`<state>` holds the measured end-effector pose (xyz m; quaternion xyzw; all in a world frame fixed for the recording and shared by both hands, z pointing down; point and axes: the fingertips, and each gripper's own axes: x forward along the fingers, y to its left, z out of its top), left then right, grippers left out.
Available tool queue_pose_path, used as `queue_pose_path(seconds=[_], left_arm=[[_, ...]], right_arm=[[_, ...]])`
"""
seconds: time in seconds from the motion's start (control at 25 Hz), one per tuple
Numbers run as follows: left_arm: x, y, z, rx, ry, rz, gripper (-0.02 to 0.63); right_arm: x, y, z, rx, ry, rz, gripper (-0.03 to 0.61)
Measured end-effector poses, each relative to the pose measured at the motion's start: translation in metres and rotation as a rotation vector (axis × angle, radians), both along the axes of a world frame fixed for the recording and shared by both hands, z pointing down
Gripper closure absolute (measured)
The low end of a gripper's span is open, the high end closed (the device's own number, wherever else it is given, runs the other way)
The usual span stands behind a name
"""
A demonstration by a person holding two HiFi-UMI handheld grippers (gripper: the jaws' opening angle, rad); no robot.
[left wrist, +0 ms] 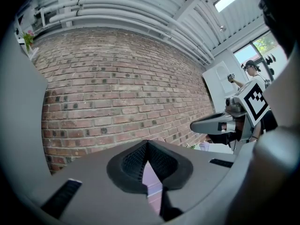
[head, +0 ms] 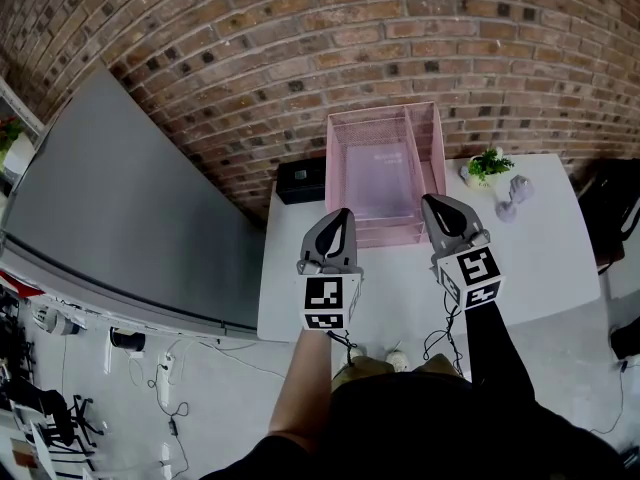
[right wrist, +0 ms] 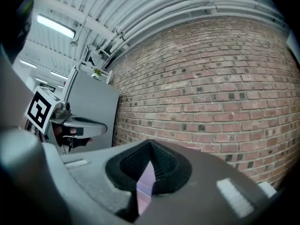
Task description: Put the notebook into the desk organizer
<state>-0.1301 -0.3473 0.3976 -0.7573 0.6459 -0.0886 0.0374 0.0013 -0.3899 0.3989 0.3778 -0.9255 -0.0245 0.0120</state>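
Observation:
The pink mesh desk organizer [head: 437, 148] stands at the back of the white table [head: 540, 258], against the brick wall. A pale flat sheet-like thing [head: 377, 173] lies in its wide left compartment; I cannot tell if it is the notebook. My left gripper [head: 343, 214] and right gripper [head: 431, 200] hover side by side in front of the organizer, level and pointing at the wall. Both are shut with nothing between the fingers. The left gripper view shows its jaws closed [left wrist: 147, 142] and the right gripper [left wrist: 194, 125] beside it. The right gripper view shows the same [right wrist: 150, 142].
A black box [head: 300, 180] sits left of the organizer. A small potted plant [head: 487, 166] and a pale lilac object [head: 515, 196] stand to its right. A large grey panel [head: 120, 218] leans at the left. Cables lie on the floor [head: 170, 388].

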Motion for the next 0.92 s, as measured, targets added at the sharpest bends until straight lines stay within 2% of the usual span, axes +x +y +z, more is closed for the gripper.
queue_pose_path(seconds=[0.92], left_arm=[[0.002, 0.004, 0.010, -0.020, -0.001, 0.019, 0.606]], right_arm=[[0.000, 0.006, 0.018, -0.036, 0.038, 0.005, 0.579]])
